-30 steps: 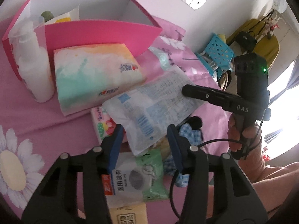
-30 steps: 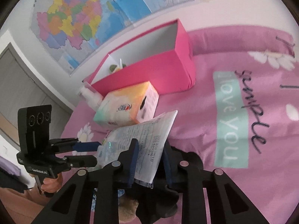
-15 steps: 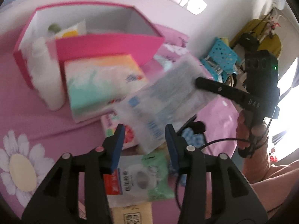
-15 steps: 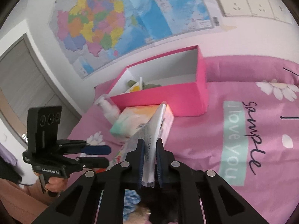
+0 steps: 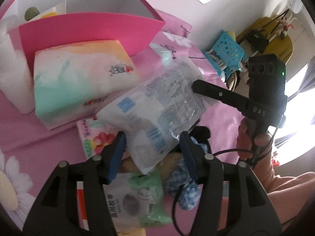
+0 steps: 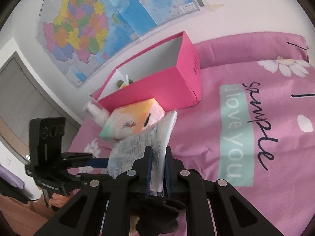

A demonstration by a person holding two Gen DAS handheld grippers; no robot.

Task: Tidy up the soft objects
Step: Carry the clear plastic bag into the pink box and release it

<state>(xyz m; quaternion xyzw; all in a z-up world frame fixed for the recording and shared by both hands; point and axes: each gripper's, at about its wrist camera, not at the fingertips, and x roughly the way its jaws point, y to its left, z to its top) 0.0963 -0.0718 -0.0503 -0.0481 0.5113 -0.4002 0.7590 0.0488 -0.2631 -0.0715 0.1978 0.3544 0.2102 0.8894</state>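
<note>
The right gripper (image 6: 157, 169) pinches one end of the clear printed packet (image 5: 157, 114), holding it lifted above the pink bedspread (image 6: 275, 137) in front of the tissue pack (image 5: 78, 78) and pink box (image 6: 167, 84). The left gripper (image 5: 153, 149) waits with fingers spread, holding nothing.

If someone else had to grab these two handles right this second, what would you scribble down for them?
Right gripper: shut on the clear printed packet, lifted above the pile.
Left gripper: open, nothing in it, pointing at the pile just below the packet.
Pink box: open, at the back of the pink bedspread; a few things already sit at one end.
Still out: tissue pack in front of the box, floral pack, green-and-white mask pack, blue checked cloth.
Left to do: probably put the packet into the box, then the rest one by one.
</note>
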